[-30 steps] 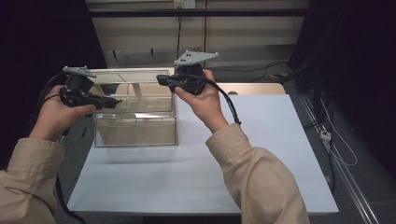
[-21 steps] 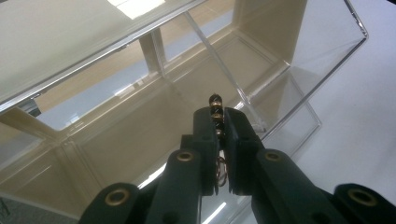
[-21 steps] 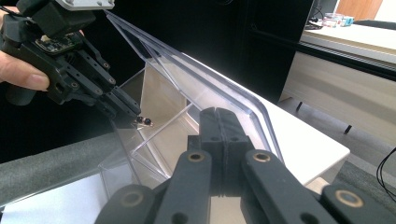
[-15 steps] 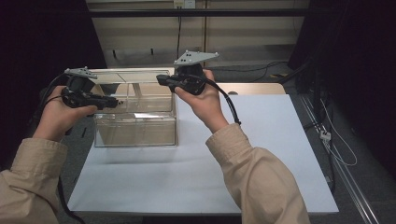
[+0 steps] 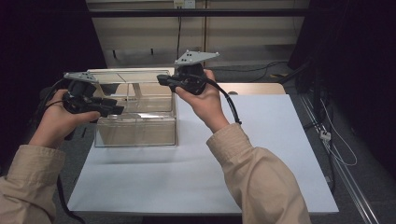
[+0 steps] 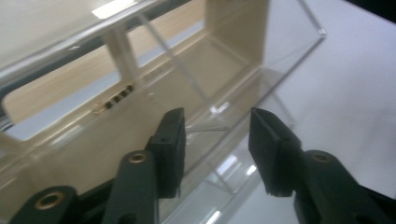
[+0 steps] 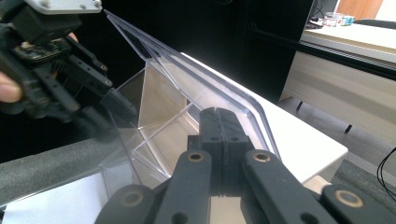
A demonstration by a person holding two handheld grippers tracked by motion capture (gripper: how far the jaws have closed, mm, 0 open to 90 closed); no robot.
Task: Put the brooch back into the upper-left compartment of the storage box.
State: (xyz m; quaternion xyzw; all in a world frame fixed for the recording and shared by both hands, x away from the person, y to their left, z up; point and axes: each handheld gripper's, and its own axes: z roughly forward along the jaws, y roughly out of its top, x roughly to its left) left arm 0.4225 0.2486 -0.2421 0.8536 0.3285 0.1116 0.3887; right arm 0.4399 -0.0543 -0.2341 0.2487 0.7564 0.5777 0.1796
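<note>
A clear plastic box (image 5: 135, 133) with inner dividers stands at the back left of the white board (image 5: 261, 154). Its clear lid (image 5: 126, 74) is raised and lies about level above it. My right gripper (image 5: 161, 80) is shut on the lid's right edge; in the right gripper view its jaws (image 7: 217, 112) meet at the lid (image 7: 187, 74). My left gripper (image 5: 119, 111) hovers at the box's front left corner. Its jaws have just been opening and stand apart (image 6: 217, 121), with nothing pressed between them; past them lies the box interior (image 6: 233, 60). The left gripper (image 7: 112, 116) also appears beyond the lid.
The white board has free room to the right of and in front of the box. Cables (image 5: 336, 140) trail over the dark floor at the right. A pale bench or wall (image 5: 252, 32) runs along the back, and a wooden edge (image 5: 254, 87) shows behind the board.
The left gripper's jaws have parted and it has dropped slightly toward the box's front left corner. The right gripper and the raised lid have stayed in place.
</note>
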